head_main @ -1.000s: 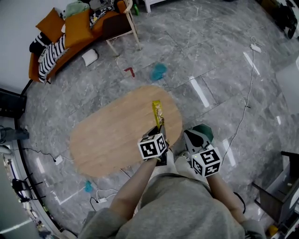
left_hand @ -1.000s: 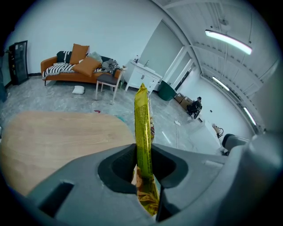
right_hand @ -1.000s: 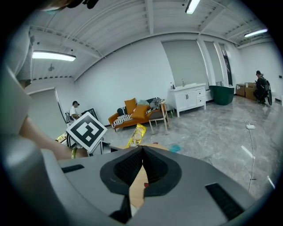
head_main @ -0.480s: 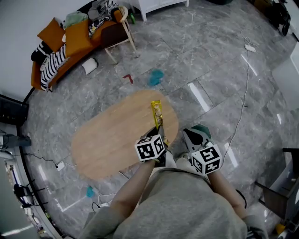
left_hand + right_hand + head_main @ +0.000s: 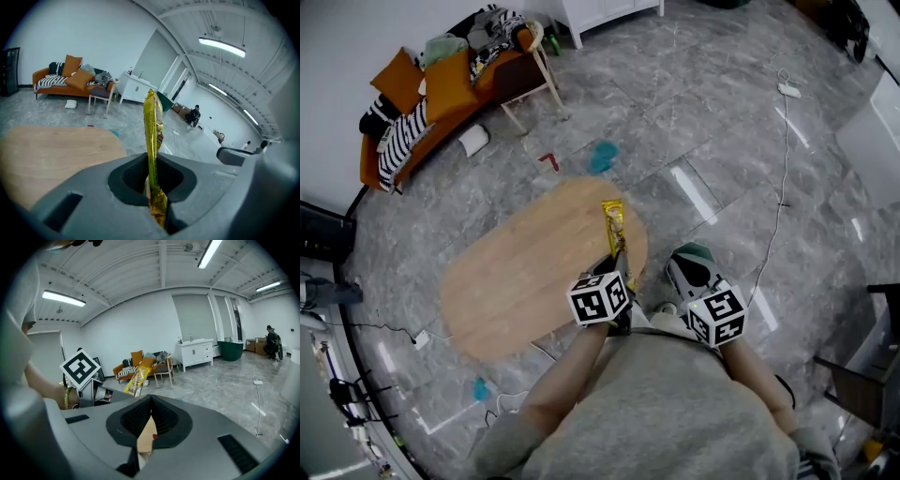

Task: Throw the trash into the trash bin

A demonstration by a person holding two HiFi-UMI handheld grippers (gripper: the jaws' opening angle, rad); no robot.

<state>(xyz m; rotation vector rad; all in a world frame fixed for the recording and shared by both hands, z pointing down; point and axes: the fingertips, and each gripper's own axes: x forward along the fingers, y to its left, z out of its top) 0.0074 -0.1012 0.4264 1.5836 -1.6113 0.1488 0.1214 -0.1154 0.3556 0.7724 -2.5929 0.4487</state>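
- Left tool (image 5: pixel 616 261): clamped on the lower end of the yellow snack wrapper (image 5: pixel 152 126), jaws just now closing down further on it, wrapper pinched flat between them.
- Rest of the wrapper standing up past the tips, tall and thin, edge-on in the left gripper view.
- From the head view: wrapper carried in the air over the right end of the oval wooden desk (image 5: pixel 516 281), not lying on it.
- Right tool (image 5: pixel 149 425): clenched as well, on a tan scrap (image 5: pixel 146 434) with a small red mark. Only a sliver showing, so hard to say what it is.
- Handling, by the look of it: featherweight, thin crinkly film, glossy and probably slick. Nothing to break, nothing to spill.
- Likely to sway, fold over or flutter if swung fast, so worth moving smoothly.
- Best hold: across the flat face near one end seam, as now. Deep in the pads rather than at the very tips, since slick foil could slide out of a shallow pinch.
- Tan scrap: light too, seemingly a bit stiffer, like paper or card. A firm pinch should do.
- No trash bin made out in any view.
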